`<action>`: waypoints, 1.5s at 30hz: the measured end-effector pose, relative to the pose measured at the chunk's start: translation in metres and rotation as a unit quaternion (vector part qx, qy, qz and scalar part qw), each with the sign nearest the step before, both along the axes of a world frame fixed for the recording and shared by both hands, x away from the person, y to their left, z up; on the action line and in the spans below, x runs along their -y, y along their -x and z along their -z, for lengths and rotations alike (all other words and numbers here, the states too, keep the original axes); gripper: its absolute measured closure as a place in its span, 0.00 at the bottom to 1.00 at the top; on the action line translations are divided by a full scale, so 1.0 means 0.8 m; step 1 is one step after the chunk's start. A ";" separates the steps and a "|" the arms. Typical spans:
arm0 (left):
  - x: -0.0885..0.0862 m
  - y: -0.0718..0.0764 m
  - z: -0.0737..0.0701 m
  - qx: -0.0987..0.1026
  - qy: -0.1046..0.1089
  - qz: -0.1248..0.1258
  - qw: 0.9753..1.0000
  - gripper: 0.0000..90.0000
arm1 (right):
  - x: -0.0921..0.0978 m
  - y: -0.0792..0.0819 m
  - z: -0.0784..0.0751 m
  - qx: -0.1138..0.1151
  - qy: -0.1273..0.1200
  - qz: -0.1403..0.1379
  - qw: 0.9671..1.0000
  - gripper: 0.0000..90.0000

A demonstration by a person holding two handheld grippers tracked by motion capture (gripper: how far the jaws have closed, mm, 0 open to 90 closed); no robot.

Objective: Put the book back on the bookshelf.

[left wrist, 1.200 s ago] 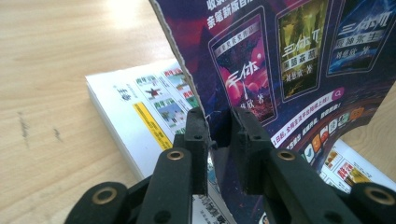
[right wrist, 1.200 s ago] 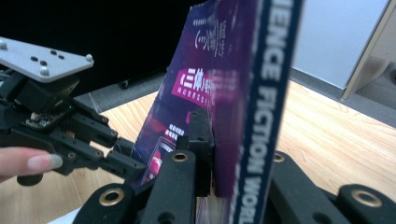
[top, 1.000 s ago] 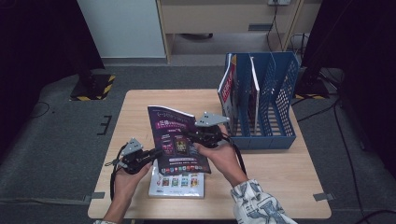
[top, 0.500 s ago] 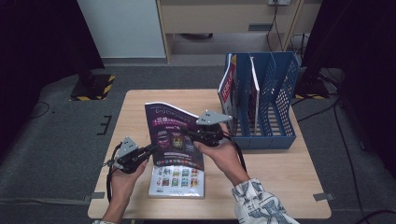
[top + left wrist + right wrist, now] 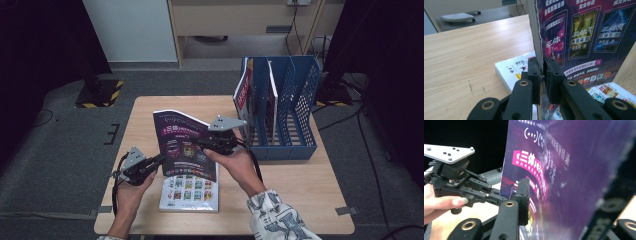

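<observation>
Dark floor and black curtains surround the light wooden table point(image 5: 150, 115), and on its far right stands a blue plastic file rack with upright dividers point(image 5: 295, 115), where a few books already lean in the left slots. Above the table centre a thin purple booklet with pink lettering point(image 5: 185, 145) is held upright, over a white book with colourful squares point(image 5: 190, 192) that lies flat at the near edge. The left gripper point(image 5: 541, 72) has its jaws pressed together on the booklet's lower left edge, the paper standing between them. The right gripper point(image 5: 207, 142) pinches the booklet's right side, one jaw in front of the cover and one behind. The booklet's long axis runs from near to far and a little upward, and the rack lies to its right, so the right hand point(image 5: 235, 160) is nearer to the slots and would probably carry it there, once the left jaws let go.
</observation>
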State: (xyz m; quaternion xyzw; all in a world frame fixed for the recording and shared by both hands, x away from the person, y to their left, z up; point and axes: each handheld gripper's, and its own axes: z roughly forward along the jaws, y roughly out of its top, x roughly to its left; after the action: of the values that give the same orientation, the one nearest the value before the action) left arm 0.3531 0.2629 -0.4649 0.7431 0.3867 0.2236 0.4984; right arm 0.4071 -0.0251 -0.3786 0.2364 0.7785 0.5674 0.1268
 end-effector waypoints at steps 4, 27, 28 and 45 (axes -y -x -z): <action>0.000 0.001 0.000 0.003 0.001 0.003 1.000 0.93 | 0.000 -0.002 0.001 -0.001 -0.006 -0.003 1.000 0.76; -0.003 -0.001 0.004 -0.005 0.026 0.002 1.000 0.92 | -0.007 -0.001 0.002 0.002 -0.037 -0.015 0.999 0.89; -0.003 -0.001 0.004 -0.005 0.026 0.001 1.000 0.92 | -0.007 -0.001 0.002 0.003 -0.041 -0.014 0.999 0.89; -0.005 -0.002 0.006 -0.010 0.033 0.001 0.999 0.90 | -0.008 0.004 0.001 0.026 -0.037 -0.003 0.999 0.93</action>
State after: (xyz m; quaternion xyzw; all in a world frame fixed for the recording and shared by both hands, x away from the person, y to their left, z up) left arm 0.3548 0.2665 -0.4699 0.7286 0.3983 0.2027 0.5191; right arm 0.4042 -0.0188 -0.3795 0.2240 0.7540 0.6022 0.1366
